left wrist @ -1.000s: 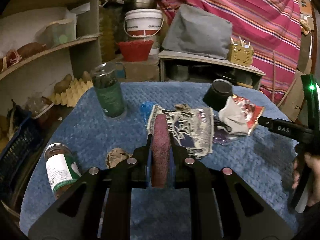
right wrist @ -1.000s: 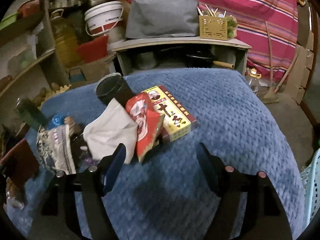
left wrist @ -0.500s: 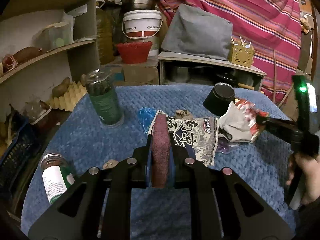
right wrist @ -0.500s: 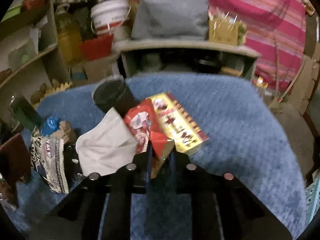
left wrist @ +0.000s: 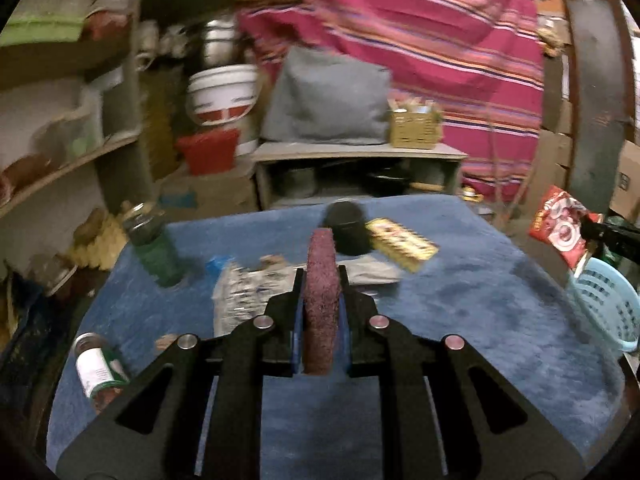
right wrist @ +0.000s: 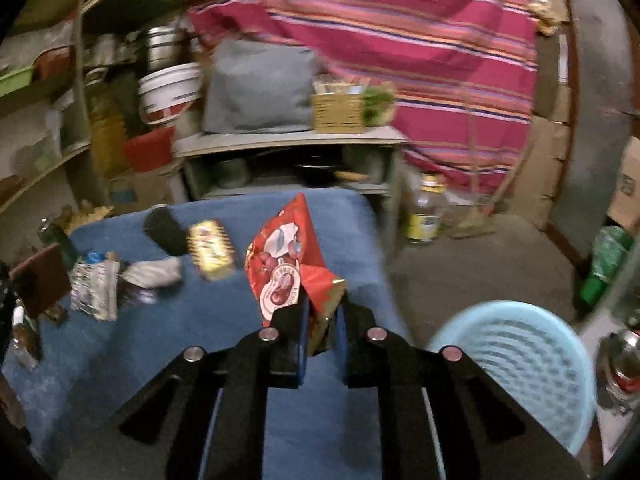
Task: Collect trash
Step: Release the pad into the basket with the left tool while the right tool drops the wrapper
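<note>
The right gripper (right wrist: 320,328) has just closed its fingers on the red snack wrapper (right wrist: 286,264), lifted near the blue basket (right wrist: 520,364). The left gripper (left wrist: 320,316) clamps a maroon scouring pad (left wrist: 320,300). The wrapper, pinched only at its corner, may slip out before it is over the basket.

Left gripper (left wrist: 320,280) clamped tight, right gripper (right wrist: 320,316) just closed, both angled downward

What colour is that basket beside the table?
Pale blue basket, with a woven lattice wall; clearest in the right wrist view.
</note>
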`<state>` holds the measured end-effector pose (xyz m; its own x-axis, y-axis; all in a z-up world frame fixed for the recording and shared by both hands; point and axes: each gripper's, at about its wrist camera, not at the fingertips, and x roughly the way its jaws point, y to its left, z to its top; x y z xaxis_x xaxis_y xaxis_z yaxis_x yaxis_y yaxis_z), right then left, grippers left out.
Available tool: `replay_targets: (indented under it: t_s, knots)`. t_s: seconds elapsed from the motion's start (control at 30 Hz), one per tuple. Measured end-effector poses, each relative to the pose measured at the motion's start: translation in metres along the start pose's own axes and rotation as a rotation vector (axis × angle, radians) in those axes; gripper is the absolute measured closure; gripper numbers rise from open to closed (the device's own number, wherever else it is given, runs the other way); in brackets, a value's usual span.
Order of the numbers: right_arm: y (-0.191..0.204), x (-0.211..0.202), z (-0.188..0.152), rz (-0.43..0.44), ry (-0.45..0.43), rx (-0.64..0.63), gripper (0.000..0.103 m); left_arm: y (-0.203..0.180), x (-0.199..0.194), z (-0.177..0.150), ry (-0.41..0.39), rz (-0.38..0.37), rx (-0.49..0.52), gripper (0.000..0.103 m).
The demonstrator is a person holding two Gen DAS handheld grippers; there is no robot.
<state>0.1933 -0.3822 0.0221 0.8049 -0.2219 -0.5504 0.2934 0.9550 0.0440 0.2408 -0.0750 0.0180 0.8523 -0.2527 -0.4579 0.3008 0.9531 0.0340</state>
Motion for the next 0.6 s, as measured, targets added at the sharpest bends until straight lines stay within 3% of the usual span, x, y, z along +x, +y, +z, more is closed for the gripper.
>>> replay_targets:
  t_s: [0.13, 0.33, 0.6]
  knots:
    - [-0.072, -0.024, -0.012, -0.085, 0.01, 0.07, 0.091, -0.05, -0.007, 0.008, 0.0, -0.083, 0.029, 0.09]
    - [-0.158, -0.028, -0.027, -0.192, 0.023, 0.142, 0.091, -0.162, -0.008, 0.019, -0.014, -0.206, 0.116, 0.09]
    - [-0.217, -0.016, -0.049, -0.22, 0.085, 0.206, 0.091, -0.303, 0.02, 0.002, 0.034, -0.369, 0.191, 0.09]
